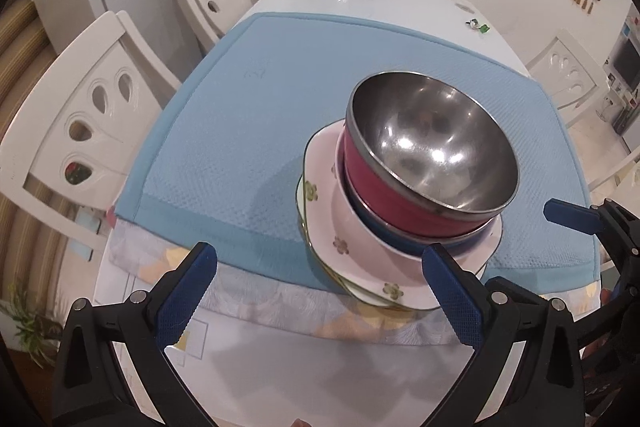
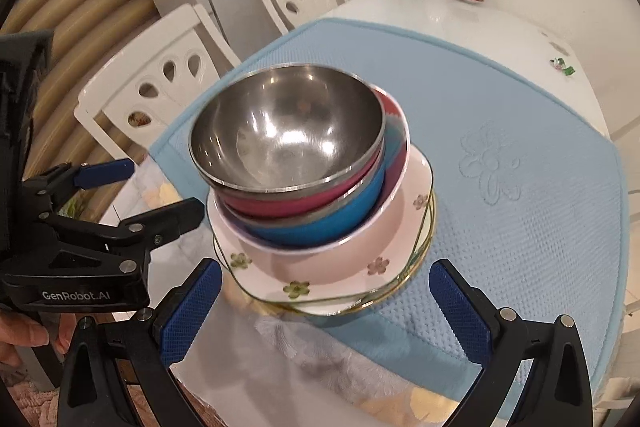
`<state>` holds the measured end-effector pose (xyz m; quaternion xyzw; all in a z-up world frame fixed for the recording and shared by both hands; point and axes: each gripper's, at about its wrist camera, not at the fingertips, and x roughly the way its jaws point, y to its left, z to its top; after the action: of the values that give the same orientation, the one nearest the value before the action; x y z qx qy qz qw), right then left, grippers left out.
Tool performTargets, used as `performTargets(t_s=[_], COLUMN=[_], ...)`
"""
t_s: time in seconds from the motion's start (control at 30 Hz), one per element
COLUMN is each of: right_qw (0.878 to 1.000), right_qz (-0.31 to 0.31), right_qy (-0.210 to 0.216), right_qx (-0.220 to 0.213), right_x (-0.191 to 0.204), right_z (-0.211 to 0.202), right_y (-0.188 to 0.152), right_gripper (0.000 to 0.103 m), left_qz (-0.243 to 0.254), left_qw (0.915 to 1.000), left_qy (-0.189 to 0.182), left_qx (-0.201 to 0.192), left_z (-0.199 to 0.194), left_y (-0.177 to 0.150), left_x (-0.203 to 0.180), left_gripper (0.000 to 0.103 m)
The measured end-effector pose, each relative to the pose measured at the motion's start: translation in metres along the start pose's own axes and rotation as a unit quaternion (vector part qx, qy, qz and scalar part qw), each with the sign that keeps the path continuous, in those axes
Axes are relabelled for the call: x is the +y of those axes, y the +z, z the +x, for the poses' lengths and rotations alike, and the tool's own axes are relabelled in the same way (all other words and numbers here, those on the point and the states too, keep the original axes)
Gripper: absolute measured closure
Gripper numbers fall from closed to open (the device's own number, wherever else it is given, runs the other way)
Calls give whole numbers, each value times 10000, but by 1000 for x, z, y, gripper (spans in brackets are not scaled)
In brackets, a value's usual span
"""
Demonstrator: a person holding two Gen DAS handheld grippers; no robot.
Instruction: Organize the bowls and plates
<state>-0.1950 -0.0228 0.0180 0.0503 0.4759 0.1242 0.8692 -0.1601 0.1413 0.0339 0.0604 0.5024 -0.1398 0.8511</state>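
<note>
Bowls [image 1: 432,155] sit nested on stacked plates [image 1: 360,267] on the blue mat [image 1: 240,115] covering the desk, just ahead of both grippers: left gripper [image 1: 320,291] and right gripper [image 2: 326,301] jaws stand wide apart, gripping nothing.

a red steel-lined bowl [image 1: 424,163] is nested in a blue bowl [image 1: 404,239], a pink bowl [image 1: 360,227] and plates [image 1: 320,163] on the blue mat [image 1: 248,115]. beside the stack, the left gripper [image 1: 320,291] is held wide open.
</note>
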Motion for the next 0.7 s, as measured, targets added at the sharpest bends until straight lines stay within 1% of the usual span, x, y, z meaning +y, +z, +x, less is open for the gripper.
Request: performTargets(t_s=[0.07, 0.2, 0.7], right_qw=[10000, 9999, 9999], right_qz=[2, 106, 70], right_qy=[-61, -4, 13], right_qx=[-27, 46, 107], right_x=[0, -2, 4], right_z=[0, 2, 2], right_y=[2, 2, 2], right_gripper=[0, 0, 0], left_qz=[15, 27, 8], left_qw=[10000, 10000, 10000], left_qy=[-32, -36, -20], left_qx=[-2, 32, 31], left_z=[0, 2, 0], left_y=[1, 3, 4], left_x=[0, 1, 4], left_gripper=[0, 0, 0])
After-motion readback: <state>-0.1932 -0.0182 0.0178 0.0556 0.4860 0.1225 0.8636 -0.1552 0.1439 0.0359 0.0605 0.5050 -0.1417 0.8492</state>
